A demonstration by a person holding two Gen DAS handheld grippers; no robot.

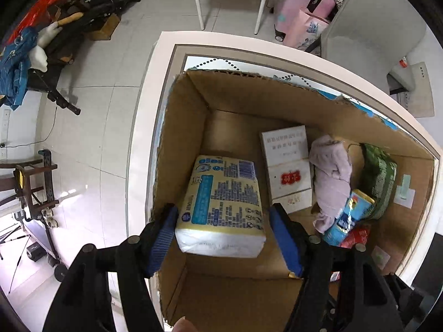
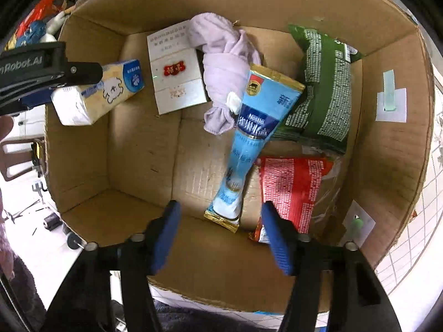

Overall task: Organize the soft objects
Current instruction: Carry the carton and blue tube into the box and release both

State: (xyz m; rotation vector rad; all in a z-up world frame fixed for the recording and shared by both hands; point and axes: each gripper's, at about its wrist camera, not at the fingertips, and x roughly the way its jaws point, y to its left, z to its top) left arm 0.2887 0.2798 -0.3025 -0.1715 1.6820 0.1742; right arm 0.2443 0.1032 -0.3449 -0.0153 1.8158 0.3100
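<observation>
White floor tiles and a white-rimmed table point(image 1: 144, 127) set the scene, with an open cardboard box point(image 1: 182, 116) on top; everything below is placed relative to that box. Left gripper point(image 1: 223, 238) points down into its left side, jaws parted around a tissue pack point(image 1: 221, 204); the blue pads sit just off the pack's sides, so not squeezing as far as I can tell. Right gripper point(image 2: 220, 235) hangs over the box's near edge, jaws spread with nothing clamped; a blue Nestle pouch point(image 2: 249, 138) lies on the box floor between and beyond them. Further in: a lilac cloth point(image 2: 224, 74), a white carton point(image 2: 177, 74) beside it, a green bag point(image 2: 321, 88) against the right wall, a red packet point(image 2: 290, 188) in front of that.
</observation>
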